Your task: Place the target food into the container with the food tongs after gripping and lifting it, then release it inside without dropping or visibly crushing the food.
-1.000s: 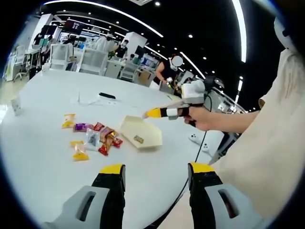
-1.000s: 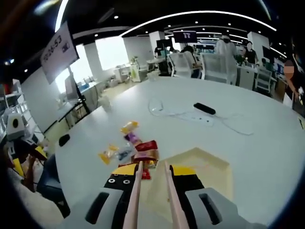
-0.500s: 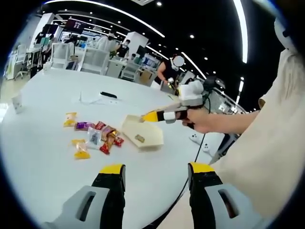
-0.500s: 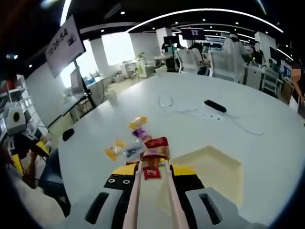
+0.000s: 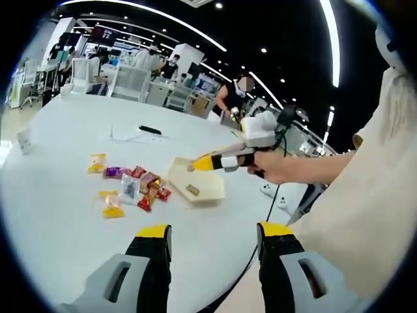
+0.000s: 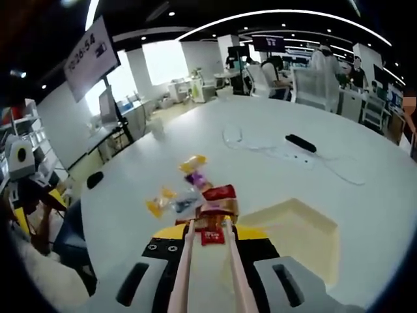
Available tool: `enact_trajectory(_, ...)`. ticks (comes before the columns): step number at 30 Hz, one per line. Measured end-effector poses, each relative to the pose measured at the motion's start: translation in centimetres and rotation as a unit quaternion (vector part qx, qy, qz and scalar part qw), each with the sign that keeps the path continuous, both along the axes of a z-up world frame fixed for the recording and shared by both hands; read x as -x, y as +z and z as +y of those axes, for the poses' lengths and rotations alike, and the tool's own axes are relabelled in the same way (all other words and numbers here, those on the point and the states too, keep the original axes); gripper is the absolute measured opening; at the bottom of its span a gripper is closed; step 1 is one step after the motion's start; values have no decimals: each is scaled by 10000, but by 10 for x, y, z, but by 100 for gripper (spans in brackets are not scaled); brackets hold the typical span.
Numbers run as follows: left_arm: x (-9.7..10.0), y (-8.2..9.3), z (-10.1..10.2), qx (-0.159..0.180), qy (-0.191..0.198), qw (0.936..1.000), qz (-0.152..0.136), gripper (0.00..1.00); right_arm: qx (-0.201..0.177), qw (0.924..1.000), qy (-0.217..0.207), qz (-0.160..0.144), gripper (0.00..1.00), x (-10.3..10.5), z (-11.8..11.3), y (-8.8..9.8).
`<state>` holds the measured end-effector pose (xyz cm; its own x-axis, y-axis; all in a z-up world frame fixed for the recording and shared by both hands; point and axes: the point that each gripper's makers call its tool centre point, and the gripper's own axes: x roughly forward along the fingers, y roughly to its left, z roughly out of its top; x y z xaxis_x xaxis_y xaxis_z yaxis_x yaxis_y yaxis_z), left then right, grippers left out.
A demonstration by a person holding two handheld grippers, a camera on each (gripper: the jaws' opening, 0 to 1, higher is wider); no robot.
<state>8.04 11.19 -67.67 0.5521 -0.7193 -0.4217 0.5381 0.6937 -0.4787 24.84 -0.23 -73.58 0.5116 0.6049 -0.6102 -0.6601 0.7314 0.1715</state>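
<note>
Several wrapped snacks lie in a loose pile on the white table, just left of a shallow beige container that holds one small piece. My left gripper hangs open over the near table edge with nothing in it. A hand holds my right gripper above the container's left side. In the right gripper view, my right gripper is shut on the food tongs. The tong tips sit at a red packet on the pile's near edge, and the container lies to the right.
A black power strip with a white cable lies further back on the table. A small white card stands at the far left. People, chairs and desks fill the room behind. The person's sleeve is at the right.
My right gripper has moved with the tongs from over the container towards the snack pile, so the pile now sits nearer the tong tips. The left gripper has barely moved.
</note>
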Motion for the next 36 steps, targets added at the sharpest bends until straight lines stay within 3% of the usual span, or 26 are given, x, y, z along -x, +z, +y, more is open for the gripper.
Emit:
enact_trajectory(23,-5,-2,1,-17,29,10000,30,52,96,9997,182,148,26,5,10,-13)
enact_trajectory(26,-6,-1,0,-15,17,10000,19,51,388,9984,401,-33,26,5,10,-17)
enact_trajectory(29,-6,1,-1,-18,20,10000,-15,50,174,9994,293,28,26,3,13,-19)
enact_trajectory(36,-5,1,1,-25,38,10000,4,51,195,9993,303,93,26,2,14,-27)
